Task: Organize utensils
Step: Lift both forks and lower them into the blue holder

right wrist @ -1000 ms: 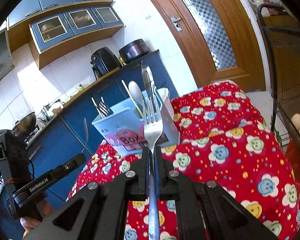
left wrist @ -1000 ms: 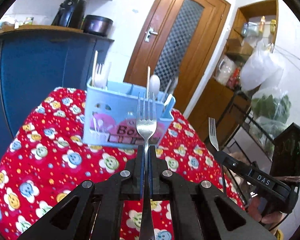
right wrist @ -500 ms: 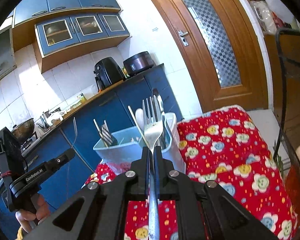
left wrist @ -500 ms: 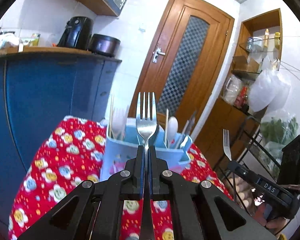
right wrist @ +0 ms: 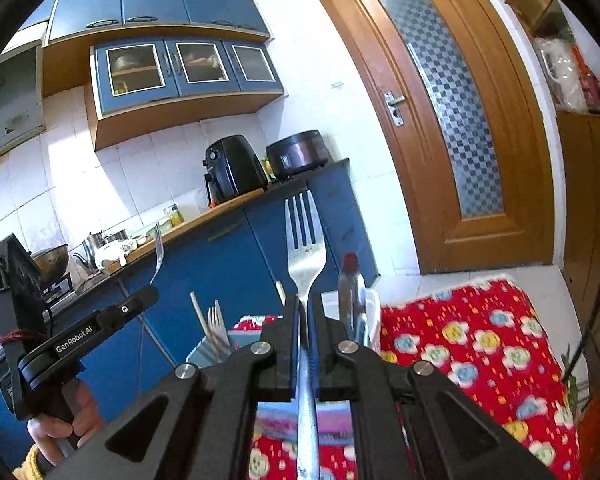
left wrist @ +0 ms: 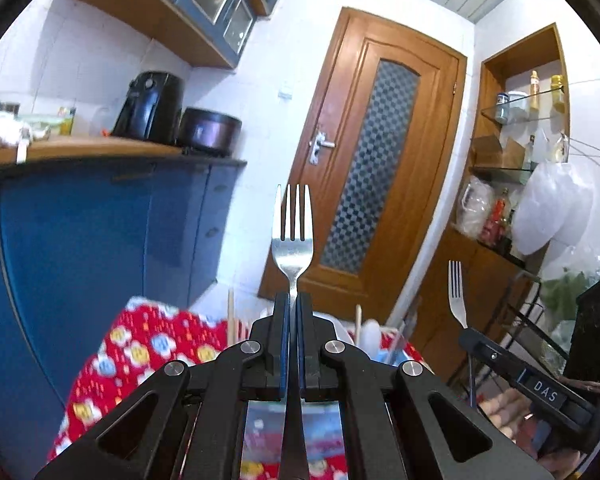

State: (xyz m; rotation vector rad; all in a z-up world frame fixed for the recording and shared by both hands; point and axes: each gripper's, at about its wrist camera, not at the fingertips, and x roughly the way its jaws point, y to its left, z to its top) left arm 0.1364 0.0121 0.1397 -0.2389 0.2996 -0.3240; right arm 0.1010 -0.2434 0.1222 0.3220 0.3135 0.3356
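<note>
Standing behind both forks are a blue base cabinet (left wrist: 100, 240) with a black air fryer (left wrist: 150, 106) and a dark cooker pot (left wrist: 210, 132) on its wooden worktop (left wrist: 100, 148), and a brown door (left wrist: 380, 152) with a chequered glass pane. Open shelves (left wrist: 520, 120) to the right of the door carry bottles and bags.

Low in both views, the blue utensil caddy (right wrist: 210, 354) sits on a red flowered cloth (right wrist: 480, 348) and is largely hidden by the black gripper bodies; chopsticks, a fork and what seems to be a pale spoon stick up from it, though blur makes the last unsure.

In the left gripper (left wrist: 292, 300), the jaws are pressed narrow on the handle of a steel fork (left wrist: 292, 240), tines up. In the right gripper (right wrist: 306, 300), the jaws likewise pinch a second fork (right wrist: 305, 248) upright. Each fork is raised in front of the caddy, above its rim.

Readable writing: "DAS" on the right gripper as seen from the left wrist, "GenRobot.AI" on the left one seen from the right wrist, where a hand (right wrist: 64, 426) grips its handle.
</note>
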